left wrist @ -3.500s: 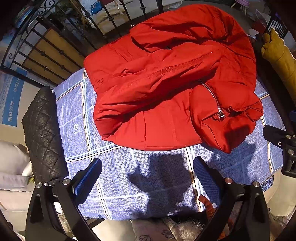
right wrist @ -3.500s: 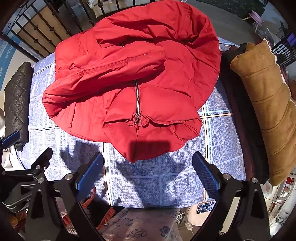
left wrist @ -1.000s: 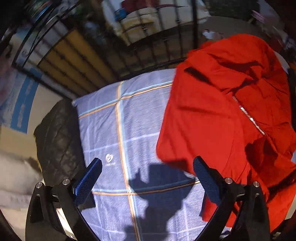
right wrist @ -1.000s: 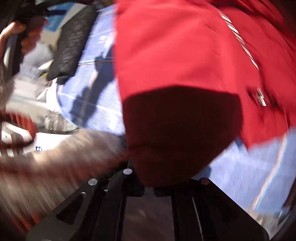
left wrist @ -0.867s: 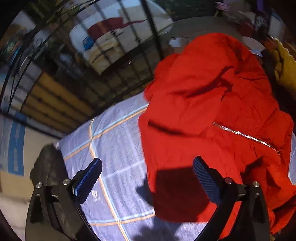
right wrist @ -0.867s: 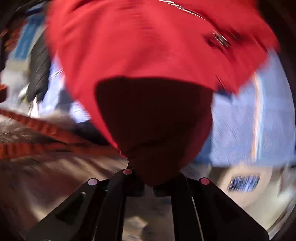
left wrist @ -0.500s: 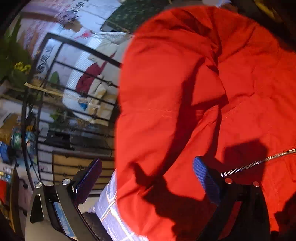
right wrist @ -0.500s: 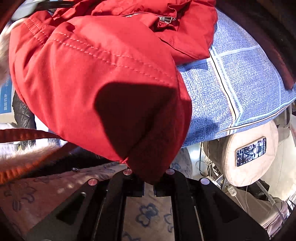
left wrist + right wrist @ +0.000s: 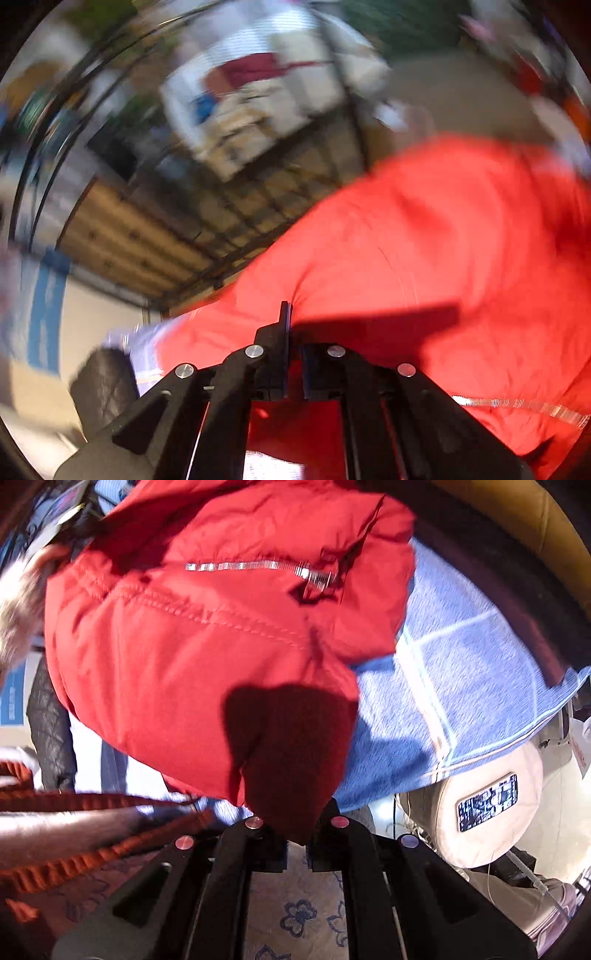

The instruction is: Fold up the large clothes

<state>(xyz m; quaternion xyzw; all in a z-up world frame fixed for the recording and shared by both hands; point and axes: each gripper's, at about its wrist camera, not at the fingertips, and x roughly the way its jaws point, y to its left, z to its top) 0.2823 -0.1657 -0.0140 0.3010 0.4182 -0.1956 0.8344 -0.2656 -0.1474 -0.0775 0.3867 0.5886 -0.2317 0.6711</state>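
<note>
The red padded jacket point(image 9: 424, 258) fills the right half of the blurred left wrist view. My left gripper point(image 9: 293, 332) is shut on its fabric, with red cloth bunched between and below the jaws. In the right wrist view the same jacket point(image 9: 207, 627) hangs over the blue checked cloth point(image 9: 461, 672), its silver zipper point(image 9: 258, 566) running across the top. My right gripper point(image 9: 295, 834) is shut on a dark shadowed fold of the jacket, near the table's front edge.
A black quilted garment point(image 9: 103, 387) lies at the table's left edge and also shows in the right wrist view point(image 9: 50, 731). A tan coat point(image 9: 517, 513) lies at the far right. A beige round device point(image 9: 487, 805) stands below the table. Metal railing point(image 9: 221, 206) runs behind.
My left gripper was open half a second ago and has closed on the jacket's fabric. The left view swung and blurred. My right gripper keeps its hold; the jacket has shifted over the cloth.
</note>
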